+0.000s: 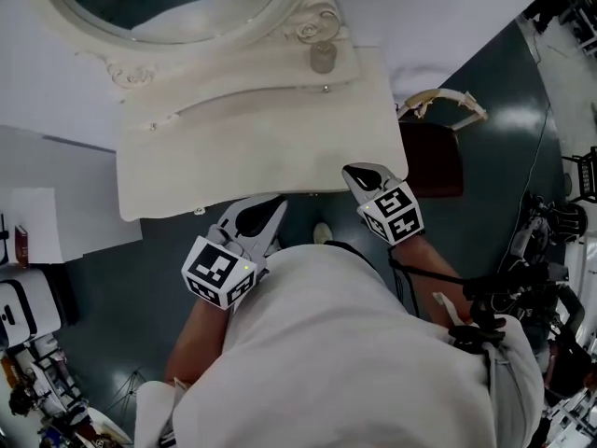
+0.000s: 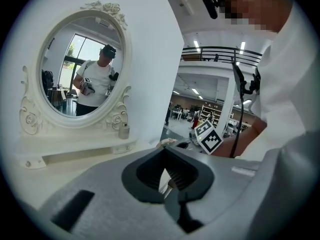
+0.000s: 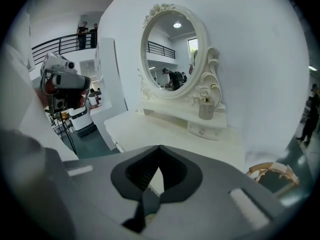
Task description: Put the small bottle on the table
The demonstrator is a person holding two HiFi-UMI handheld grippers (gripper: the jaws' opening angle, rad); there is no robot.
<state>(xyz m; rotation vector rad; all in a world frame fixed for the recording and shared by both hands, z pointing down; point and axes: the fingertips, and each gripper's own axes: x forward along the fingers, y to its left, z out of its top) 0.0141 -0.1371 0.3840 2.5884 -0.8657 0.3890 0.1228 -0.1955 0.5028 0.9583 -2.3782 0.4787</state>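
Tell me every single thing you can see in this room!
table: one, white, in front of the person
shelf: one, white, along the table's back
mirror: one, oval, white frame, standing on the shelf
bottle: one, greyish, on the shelf by the mirror's right foot
chair: one, dark red seat, cream frame, right of the table
shirt: one, white, on the person
left gripper: one, grey, shut, empty, at the table's front edge
right gripper: one, grey, shut, empty, over the table's front edge
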